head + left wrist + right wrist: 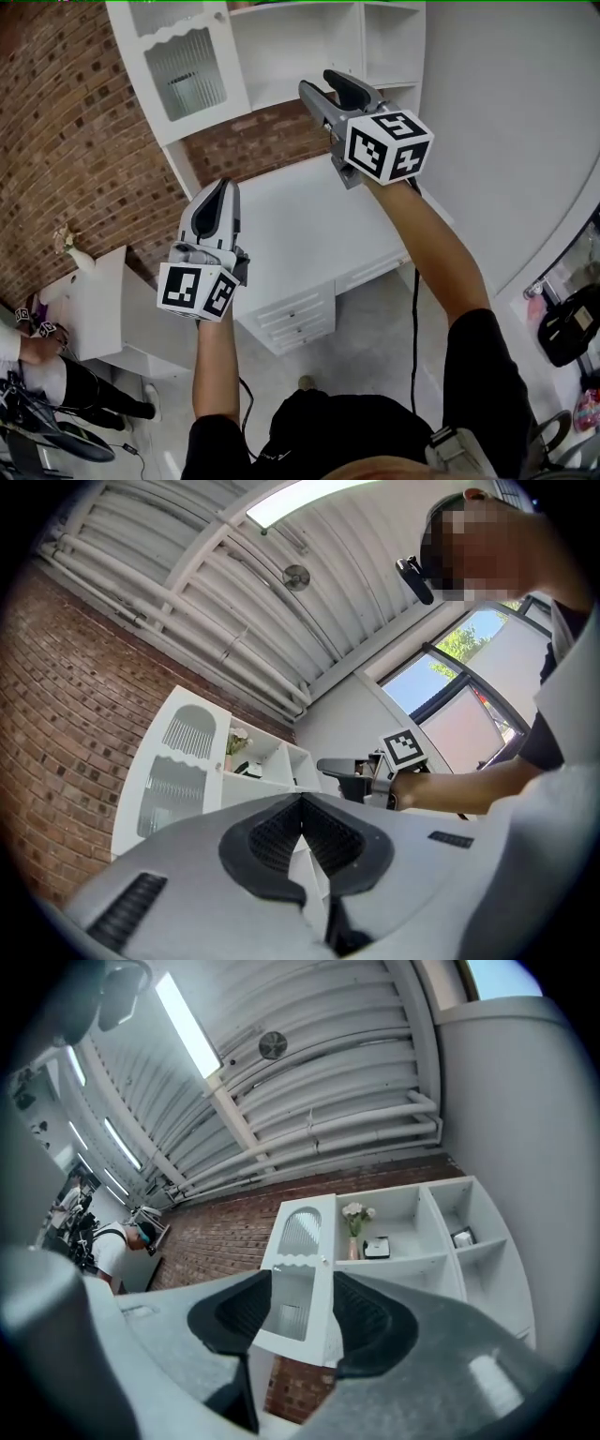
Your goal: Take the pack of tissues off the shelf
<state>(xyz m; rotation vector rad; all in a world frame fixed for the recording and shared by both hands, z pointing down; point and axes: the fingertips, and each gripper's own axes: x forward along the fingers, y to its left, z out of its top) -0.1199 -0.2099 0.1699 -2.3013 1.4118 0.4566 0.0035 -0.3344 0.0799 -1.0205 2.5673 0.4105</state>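
Observation:
A white shelf unit [412, 1232] hangs on the brick wall above a white desk [300, 225]. On its middle shelf a small flat pack [376, 1248], apparently the tissues, lies beside a vase of flowers [354, 1227]; the same pack [246, 769] shows in the left gripper view. A second small item [461, 1237] sits in the right compartment. My right gripper [326, 84] is raised toward the shelves, well short of them, its jaws [300, 1307] open with nothing between them. My left gripper [222, 189] is lower and further left, shut and empty [302, 803].
A cabinet door with ribbed glass [187, 80] is at the unit's left. Drawers [295, 319] sit under the desk. A low white cabinet [103, 309] stands at the left, with a person [37, 366] beside it. A grey wall [506, 112] rises on the right.

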